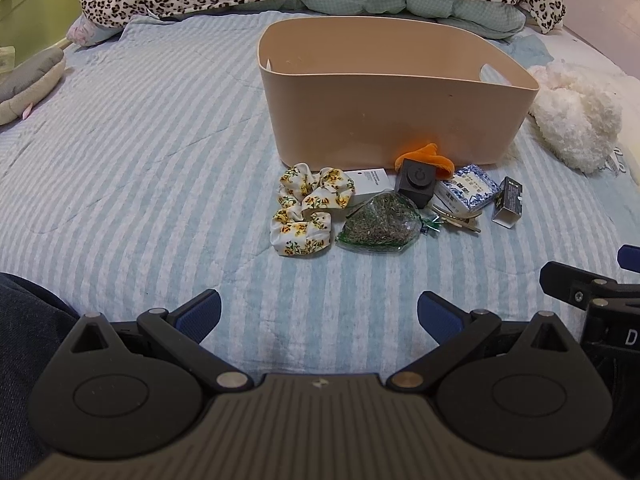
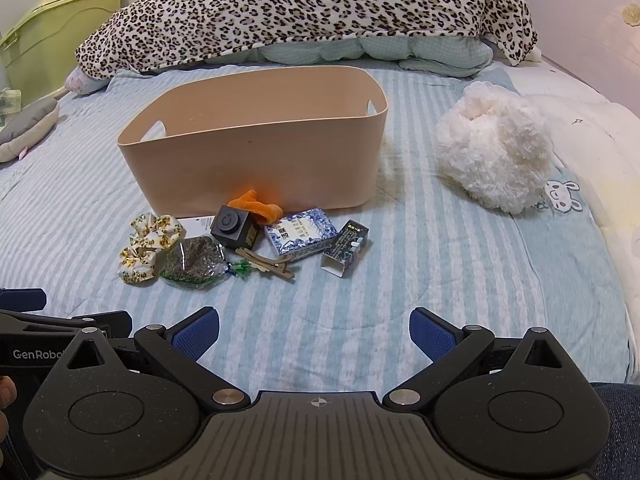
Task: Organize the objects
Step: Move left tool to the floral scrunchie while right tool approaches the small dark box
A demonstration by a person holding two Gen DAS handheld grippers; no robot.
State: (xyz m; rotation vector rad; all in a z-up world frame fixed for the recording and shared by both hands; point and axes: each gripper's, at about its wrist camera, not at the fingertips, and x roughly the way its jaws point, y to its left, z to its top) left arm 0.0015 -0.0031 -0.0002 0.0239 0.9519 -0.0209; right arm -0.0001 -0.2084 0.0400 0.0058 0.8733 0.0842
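Note:
A beige plastic bin (image 1: 396,120) (image 2: 256,160) stands on the striped bed. In front of it lie two floral scrunchies (image 1: 306,210) (image 2: 150,246), a bag of dried herbs (image 1: 378,224) (image 2: 192,264), a black cube (image 1: 416,182) (image 2: 234,226), an orange cloth (image 1: 430,156) (image 2: 256,204), a blue-and-white box (image 1: 466,192) (image 2: 300,234), a small dark box (image 1: 508,202) (image 2: 344,248), a hair clip (image 1: 456,218) (image 2: 266,264) and a white card (image 1: 370,184). My left gripper (image 1: 319,316) is open and empty, short of the pile. My right gripper (image 2: 314,332) is open and empty, also short of it.
A white plush toy (image 2: 492,148) (image 1: 572,120) lies right of the bin. A leopard-print blanket (image 2: 312,12) covers pillows at the back. A grey cushion (image 1: 28,80) lies far left. A green cabinet (image 2: 48,32) stands beside the bed. The other gripper shows at each view's edge.

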